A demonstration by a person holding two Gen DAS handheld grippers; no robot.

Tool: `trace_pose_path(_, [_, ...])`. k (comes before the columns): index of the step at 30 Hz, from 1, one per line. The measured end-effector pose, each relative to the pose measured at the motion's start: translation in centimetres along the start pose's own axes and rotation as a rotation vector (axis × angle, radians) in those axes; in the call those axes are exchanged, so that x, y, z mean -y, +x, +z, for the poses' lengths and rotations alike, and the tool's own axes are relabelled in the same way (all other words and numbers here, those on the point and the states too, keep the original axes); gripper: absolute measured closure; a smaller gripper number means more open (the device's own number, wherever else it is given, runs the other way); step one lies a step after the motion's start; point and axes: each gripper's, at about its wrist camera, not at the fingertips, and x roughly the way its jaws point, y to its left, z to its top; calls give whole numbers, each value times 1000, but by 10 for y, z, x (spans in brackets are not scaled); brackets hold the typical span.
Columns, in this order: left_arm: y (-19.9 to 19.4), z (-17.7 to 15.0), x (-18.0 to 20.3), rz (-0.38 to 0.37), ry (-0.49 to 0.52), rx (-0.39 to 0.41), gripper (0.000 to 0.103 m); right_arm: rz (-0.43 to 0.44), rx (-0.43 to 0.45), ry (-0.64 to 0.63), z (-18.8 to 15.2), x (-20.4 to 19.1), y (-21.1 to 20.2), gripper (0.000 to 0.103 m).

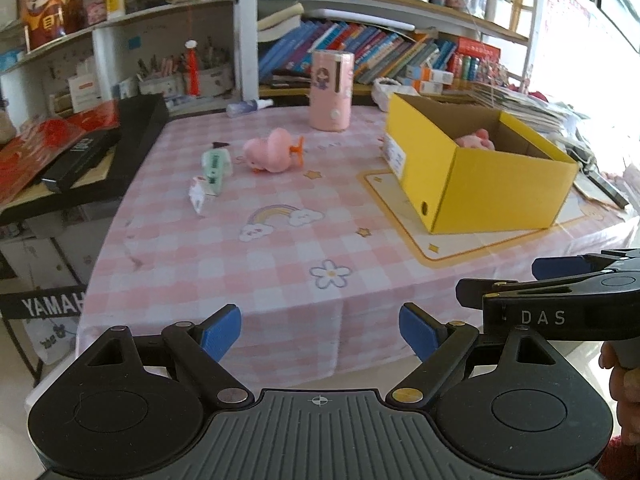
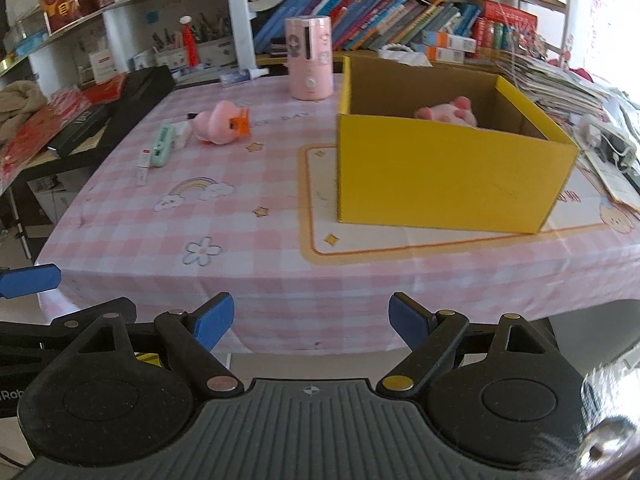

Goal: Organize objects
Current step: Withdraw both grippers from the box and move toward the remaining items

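**Both grippers wide open and empty at the near edge of the table**

The left gripper (image 1: 320, 334) hangs over the near edge of the table (image 1: 280, 280), its blue fingertips (image 1: 222, 334) spread wide with only the pink checked cloth between them. The right gripper (image 2: 310, 324) is at the same edge, just beside it, equally wide apart and holding nothing. Each shows at the side of the other's view.

The yellow box (image 2: 448, 176) stands open on the right half of the table, on a cream mat with an orange border (image 2: 360, 246). Inside it, toward its far wall, lies a pink plush toy (image 2: 450, 114), only partly visible over the rim.

The other loose things sit on the left half of the table, toward the far edge and well apart from the box. A pink plush duck (image 1: 272, 151) with an orange beak lies on its side. Just beside it, toward the left edge, lies a mint-green tube-shaped item (image 1: 216, 166), and touching or nearly touching that, nearer to the camera, a small white packet (image 1: 199, 194); what either is cannot be told. A pink cylindrical appliance (image 1: 331, 90) stands upright at the far edge, and a small spray bottle (image 1: 248, 107) lies flat to its left.

Beyond the far edge are shelves of books (image 1: 360, 46). A black keyboard (image 1: 80, 152) stands off the left edge.
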Motion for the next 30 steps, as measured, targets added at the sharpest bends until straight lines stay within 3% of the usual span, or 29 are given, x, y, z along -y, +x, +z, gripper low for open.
trace_pose_path(15, [-5,5,-28,56,-53,31,15,65,19,-88,19,-35,12,18])
trace_pose_path(30, [30,33,-53,95,-114,33,15,128,15,-139,63,-51,59,21])
